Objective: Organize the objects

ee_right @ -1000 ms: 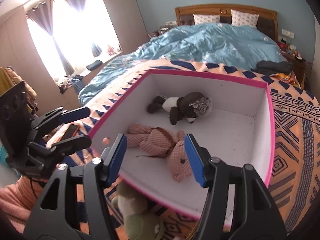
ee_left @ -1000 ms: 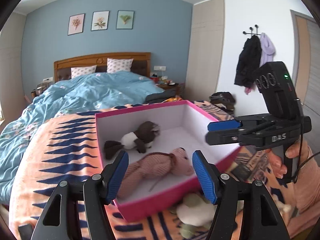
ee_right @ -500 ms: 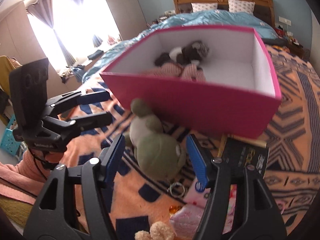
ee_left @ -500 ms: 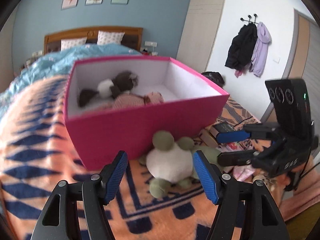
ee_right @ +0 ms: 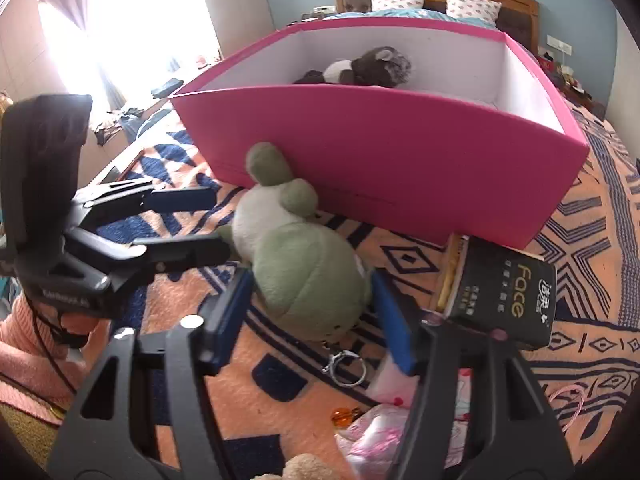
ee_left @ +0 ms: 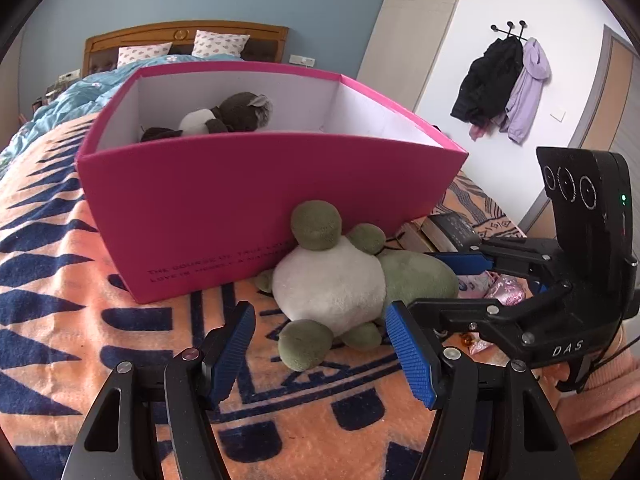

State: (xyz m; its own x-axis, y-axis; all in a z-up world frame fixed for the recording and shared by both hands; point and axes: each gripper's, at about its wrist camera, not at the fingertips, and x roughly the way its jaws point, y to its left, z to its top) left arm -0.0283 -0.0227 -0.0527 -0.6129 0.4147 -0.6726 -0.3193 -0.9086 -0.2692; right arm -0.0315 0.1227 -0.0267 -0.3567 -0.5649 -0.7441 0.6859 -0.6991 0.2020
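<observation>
green-and-white plush toy (ee_left: 336, 280) lies on its side on the blanket, long axis running from the pink box's near wall out toward the grippers; one green limb (ee_left: 316, 220) points up against the box wall, the rounded green end (ee_right: 312, 280) faces the right gripper.

pink box (ee_left: 248, 196) open-topped, white inside, a dark brown-and-white plush (ee_left: 224, 116) in it by the far wall. both sit on an orange blanket with navy pattern (ee_left: 48, 292) spread over a bed; blue duvet and wooden headboard (ee_left: 184, 36) behind, blue wall with three framed prints, coats on wall hooks (ee_left: 500, 84), bright curtained window in the right wrist view. black "face" tissue pack (ee_right: 504, 292), a metal key ring (ee_right: 346, 366) and pink wrappers lie just right of the toy.

left gripper (ee_left: 322, 354): jaws apart, nothing between the pads, toy's lower limbs just ahead of the tips. right gripper (ee_right: 312, 316): jaws have just been closing, green end of the toy between the blue pads; left pad apart from it, right pad at its edge, contact cannot be told. a hand in a pink sleeve (ee_right: 24, 332) holds the left gripper.
</observation>
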